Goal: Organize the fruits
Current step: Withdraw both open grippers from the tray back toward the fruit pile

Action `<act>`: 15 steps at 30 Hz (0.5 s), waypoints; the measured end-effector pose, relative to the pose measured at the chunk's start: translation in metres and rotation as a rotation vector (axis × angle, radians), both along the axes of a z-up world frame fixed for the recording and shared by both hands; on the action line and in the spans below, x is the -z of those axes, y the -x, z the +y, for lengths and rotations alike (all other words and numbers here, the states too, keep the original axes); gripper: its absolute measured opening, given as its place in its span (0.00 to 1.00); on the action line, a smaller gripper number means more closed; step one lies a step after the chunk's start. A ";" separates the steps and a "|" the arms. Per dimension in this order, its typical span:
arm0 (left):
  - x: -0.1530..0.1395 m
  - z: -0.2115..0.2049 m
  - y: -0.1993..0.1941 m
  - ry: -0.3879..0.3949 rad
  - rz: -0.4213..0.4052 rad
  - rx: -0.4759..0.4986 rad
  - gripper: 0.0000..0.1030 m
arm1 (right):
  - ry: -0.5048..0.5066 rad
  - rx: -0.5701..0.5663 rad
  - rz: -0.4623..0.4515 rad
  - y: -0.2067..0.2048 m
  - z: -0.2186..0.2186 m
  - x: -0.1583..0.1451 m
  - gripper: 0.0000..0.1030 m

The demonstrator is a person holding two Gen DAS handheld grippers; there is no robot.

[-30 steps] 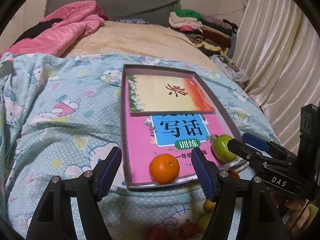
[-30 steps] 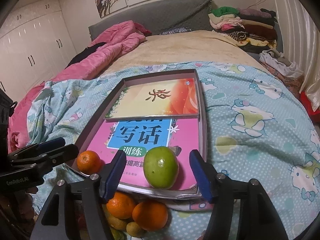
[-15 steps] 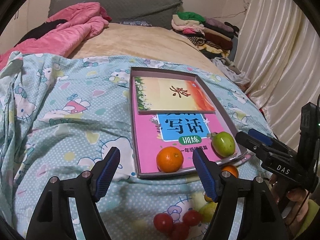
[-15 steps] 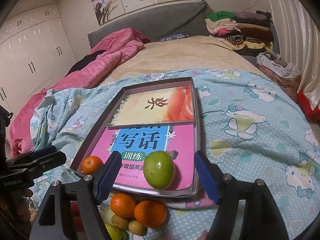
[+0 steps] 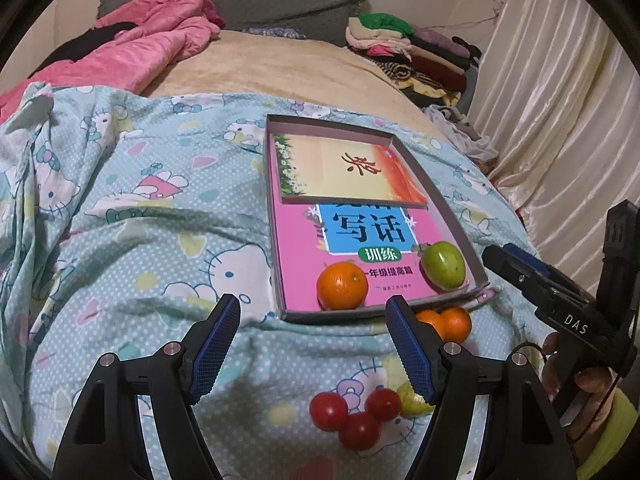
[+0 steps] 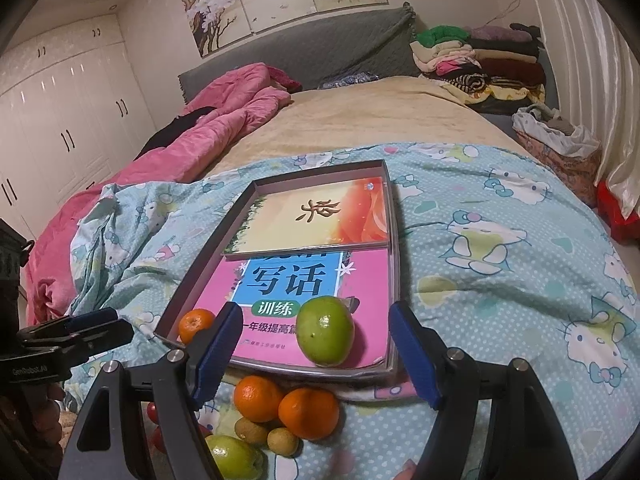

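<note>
A shallow grey tray [image 5: 271,200] holding two books lies on the bedspread. At its near end sit an orange [image 5: 342,285] and a green fruit [image 5: 443,264]. My left gripper [image 5: 313,312] is open just short of the tray, nothing between its fingers. In the right wrist view my right gripper [image 6: 316,314] is open too, and the green fruit [image 6: 326,331] lies beyond its tips, untouched. Loose on the bedspread in front of the tray are two oranges [image 6: 258,398], small brown fruits [image 6: 282,441], another green fruit [image 6: 234,456] and three cherry tomatoes [image 5: 352,416].
Pink quilt [image 5: 152,52] and folded clothes [image 5: 400,40] lie at the bed's far end. Curtains [image 5: 560,120] hang on the right, wardrobes [image 6: 60,128] stand on the left. A person's hand [image 5: 576,372] holds the right gripper [image 5: 500,252] beside the tray's near right corner.
Both grippers have drawn back from the tray, bringing the loose fruit pile into view. The right jaws widened a little. The orange and green fruit stayed in the tray.
</note>
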State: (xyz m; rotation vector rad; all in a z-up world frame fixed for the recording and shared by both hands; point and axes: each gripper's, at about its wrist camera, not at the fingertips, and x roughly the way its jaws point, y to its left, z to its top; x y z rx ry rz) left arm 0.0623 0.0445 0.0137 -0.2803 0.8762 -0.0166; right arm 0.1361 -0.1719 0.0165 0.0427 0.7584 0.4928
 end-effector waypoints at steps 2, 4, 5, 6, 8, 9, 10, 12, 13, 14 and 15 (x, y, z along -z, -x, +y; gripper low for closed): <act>0.001 -0.001 0.001 -0.004 0.008 0.003 0.74 | 0.004 -0.008 -0.011 0.004 0.002 -0.002 0.73; 0.002 -0.002 0.002 -0.005 0.011 0.008 0.74 | 0.007 -0.016 -0.017 0.007 0.004 -0.003 0.76; 0.002 -0.003 0.003 -0.007 0.014 0.010 0.74 | 0.006 -0.020 -0.020 0.009 0.004 -0.004 0.79; 0.003 -0.003 0.004 -0.009 0.015 0.011 0.74 | 0.004 -0.024 -0.023 0.010 0.005 -0.005 0.80; 0.004 -0.002 0.004 -0.004 0.022 0.013 0.74 | 0.005 -0.029 -0.029 0.013 0.006 -0.007 0.80; 0.004 -0.001 0.005 0.000 0.026 0.012 0.74 | 0.006 -0.033 -0.031 0.014 0.006 -0.007 0.80; 0.005 0.000 0.005 0.004 0.030 0.012 0.74 | 0.006 -0.037 -0.030 0.015 0.007 -0.008 0.81; 0.007 0.002 0.006 0.009 0.043 0.009 0.74 | 0.009 -0.039 -0.029 0.017 0.008 -0.008 0.81; 0.008 0.002 0.006 0.011 0.048 0.009 0.74 | 0.008 -0.043 -0.027 0.018 0.009 -0.008 0.81; 0.010 0.003 0.006 0.016 0.057 0.008 0.74 | 0.008 -0.047 -0.026 0.019 0.010 -0.009 0.81; 0.011 0.003 0.006 0.019 0.066 0.009 0.74 | 0.011 -0.046 -0.027 0.021 0.010 -0.009 0.81</act>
